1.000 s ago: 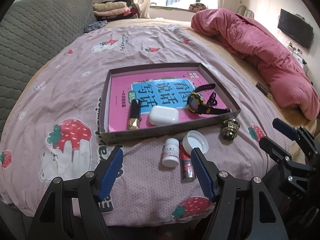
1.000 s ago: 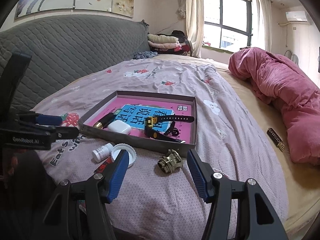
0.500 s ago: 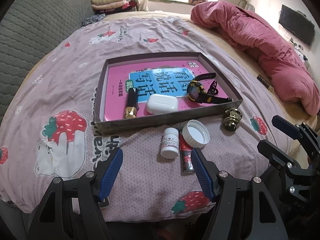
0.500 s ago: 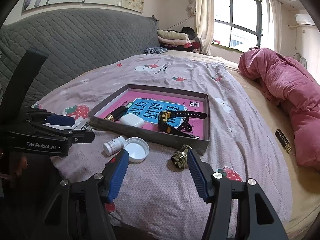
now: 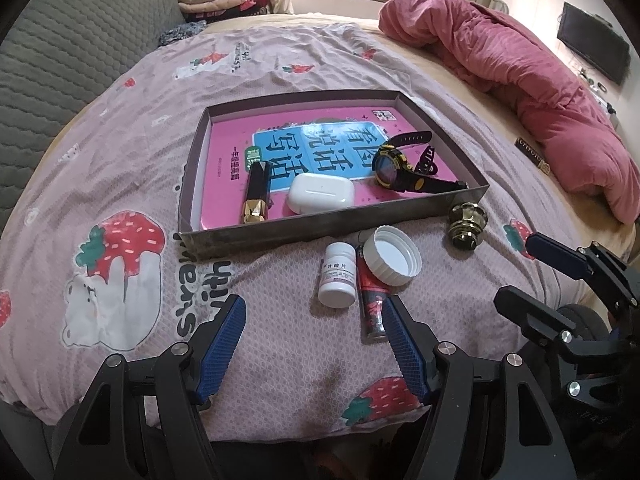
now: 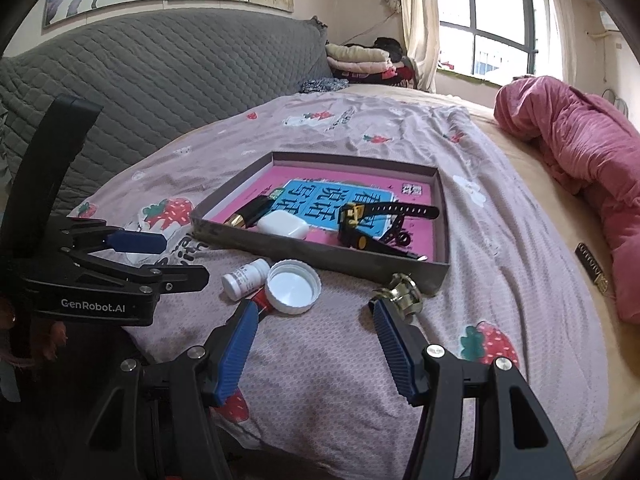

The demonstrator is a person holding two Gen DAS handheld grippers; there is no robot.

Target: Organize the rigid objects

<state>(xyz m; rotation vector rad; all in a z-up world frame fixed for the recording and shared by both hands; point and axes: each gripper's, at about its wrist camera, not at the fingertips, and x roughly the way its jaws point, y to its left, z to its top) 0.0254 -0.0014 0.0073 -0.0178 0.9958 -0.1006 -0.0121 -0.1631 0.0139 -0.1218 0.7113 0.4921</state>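
Left wrist view: the left gripper (image 5: pixel 312 320) hangs over the bed sheet (image 5: pixel 120 152) with its blue fingers (image 5: pixel 224 344) wide apart and nothing between them. At 12 o'clock from it stands the shallow grey box (image 5: pixel 320 228) with a pink book (image 5: pixel 320 140) on its floor; in the box lie a black-and-gold lipstick (image 5: pixel 256 192), a white earbud case (image 5: pixel 321 193) and a black-yellow watch (image 5: pixel 394 166). Outside the box, near its front wall, lie a small white pill bottle (image 5: pixel 338 276), a red tube (image 5: pixel 372 304) and a white cap (image 5: pixel 392 256) – the cap rests on the tube. A brass fitting (image 5: pixel 466 222) is at 2 o'clock.

Right wrist view: the right gripper (image 6: pixel 312 320) is also spread apart and empty. The brass fitting (image 6: pixel 402 294) lies just beside its right fingertip, the white cap (image 6: pixel 292 286) at 11 o'clock – the grey box (image 6: pixel 320 258) is behind them.
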